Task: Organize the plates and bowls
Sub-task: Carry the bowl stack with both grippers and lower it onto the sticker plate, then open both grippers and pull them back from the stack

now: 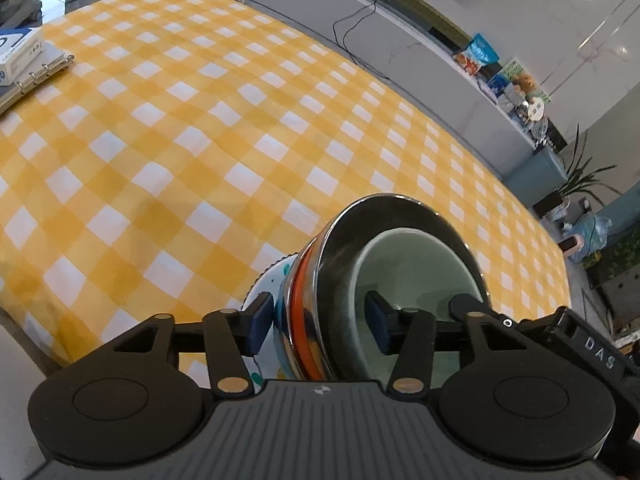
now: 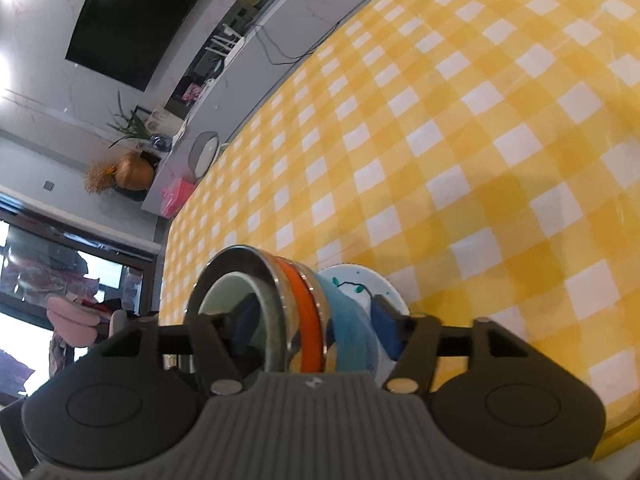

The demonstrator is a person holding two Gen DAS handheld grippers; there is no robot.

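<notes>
Up close, nested stack of bowls (image 1: 400,264) on a patterned plate (image 2: 360,280) near the counter (image 1: 200,140) edge, left hand-held gripper (image 1: 320,320) and right hand-held gripper (image 2: 316,320) each straddling its rim, jaws apart, pads not pressing

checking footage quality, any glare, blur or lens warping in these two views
Left wrist view: fisheye bends the checked tablecloth into a dome; stacked bowls stay sharp, steel rim glints. Right wrist view: the window at left is blown out, the wall shows glare, and a soft shadow lies on the cloth.
</notes>
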